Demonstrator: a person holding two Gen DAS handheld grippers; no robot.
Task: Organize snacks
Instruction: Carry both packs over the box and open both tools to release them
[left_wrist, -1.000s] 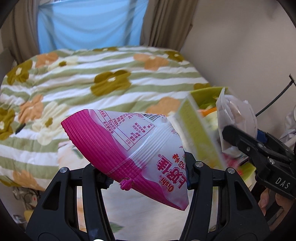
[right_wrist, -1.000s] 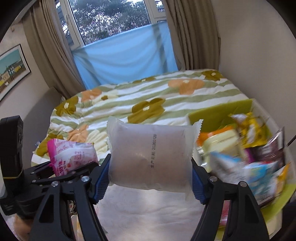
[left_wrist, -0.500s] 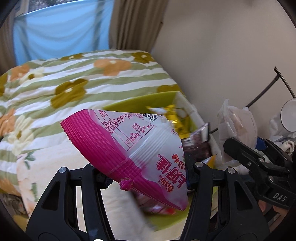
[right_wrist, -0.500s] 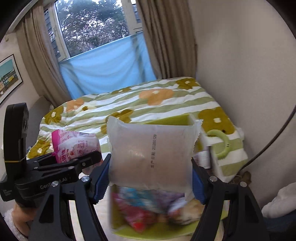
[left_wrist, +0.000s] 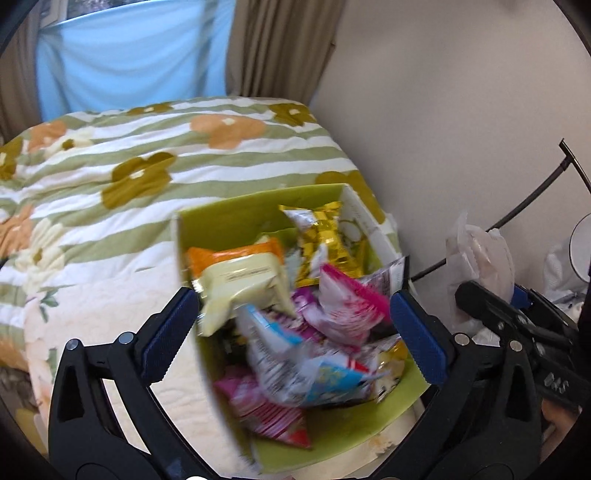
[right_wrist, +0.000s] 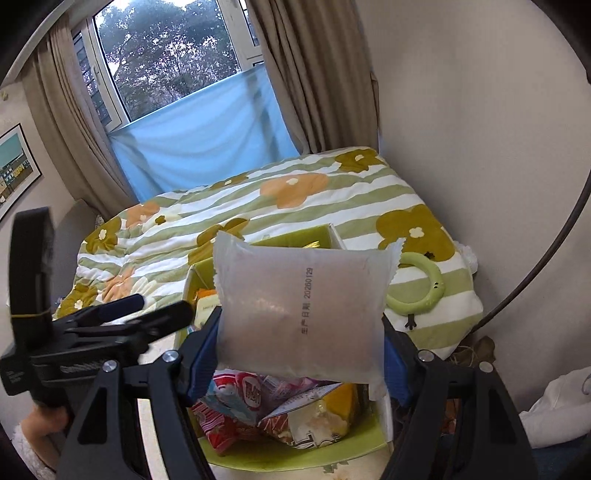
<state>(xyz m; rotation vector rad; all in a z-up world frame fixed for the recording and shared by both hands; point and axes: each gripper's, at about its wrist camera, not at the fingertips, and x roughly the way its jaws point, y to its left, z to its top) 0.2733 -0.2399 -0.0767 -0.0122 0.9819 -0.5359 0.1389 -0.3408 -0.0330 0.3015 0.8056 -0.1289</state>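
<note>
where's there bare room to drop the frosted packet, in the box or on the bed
The green box is crowded: snack packets pile across its middle and far end. Its only bare floor is the near strip by the front wall. The cream quilt left of the box is free. The right gripper holds the frosted packet.

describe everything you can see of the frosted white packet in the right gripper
The frosted white plastic snack packet is a puffy, roughly square pillow pouch with zigzag-cut sealed ends and a printed date, 20260129, running vertically down its face beside some small characters. Its contents show only as a dim shadow. It is held upright and flat-on to the camera, pinched at its left and right edges by the blue-padded jaws of the right gripper, above the green snack box of mixed wrappers.
</note>
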